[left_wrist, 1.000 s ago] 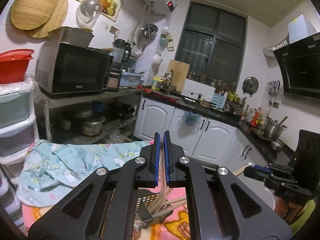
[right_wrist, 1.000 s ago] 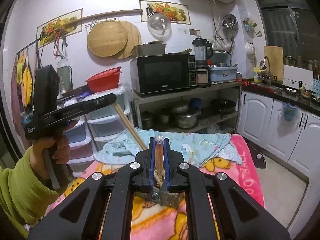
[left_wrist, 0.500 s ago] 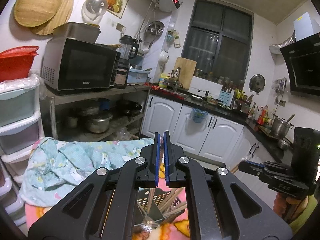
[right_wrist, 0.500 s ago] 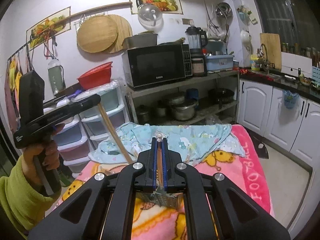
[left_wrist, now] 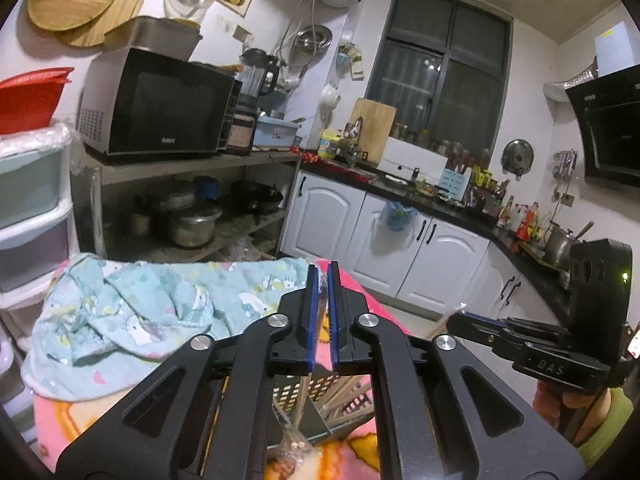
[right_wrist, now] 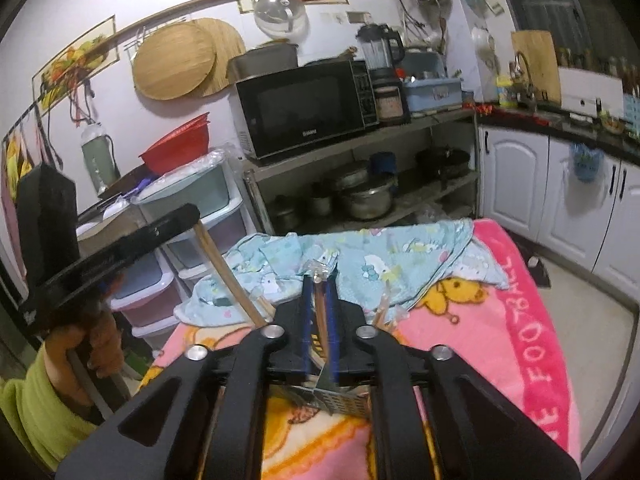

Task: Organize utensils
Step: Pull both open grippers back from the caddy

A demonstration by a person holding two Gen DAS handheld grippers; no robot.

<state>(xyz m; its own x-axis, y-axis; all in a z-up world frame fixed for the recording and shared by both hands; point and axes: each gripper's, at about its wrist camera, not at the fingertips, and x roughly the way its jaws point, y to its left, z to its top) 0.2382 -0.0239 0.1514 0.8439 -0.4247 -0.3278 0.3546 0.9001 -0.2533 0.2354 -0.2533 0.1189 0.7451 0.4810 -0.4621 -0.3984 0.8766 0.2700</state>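
Note:
My left gripper [left_wrist: 321,280] is shut on wooden chopsticks [left_wrist: 305,396] whose lower ends reach into a perforated metal utensil holder [left_wrist: 308,400] on the pink blanket. In the right wrist view that gripper [right_wrist: 188,218] holds the same chopsticks [right_wrist: 230,280] slanting down toward the holder [right_wrist: 340,404]. My right gripper [right_wrist: 318,288] is shut on a plastic-wrapped wooden utensil [right_wrist: 320,320] standing over the holder. It also shows in the left wrist view [left_wrist: 456,318] at the right, with a wooden tip [left_wrist: 442,322] sticking out.
A pink cartoon blanket [right_wrist: 500,320] covers the table, with a crumpled light-blue cloth [right_wrist: 380,264] at its far side. Plastic drawers [right_wrist: 200,216] stand at the left. A metal shelf with a microwave [right_wrist: 304,108] and pots is behind. White cabinets [left_wrist: 400,240] are at the right.
Both grippers have lowered and tilted toward the holder. The left gripper's chopsticks now point down into it. The right gripper's wrapped utensil has come closer over the holder.

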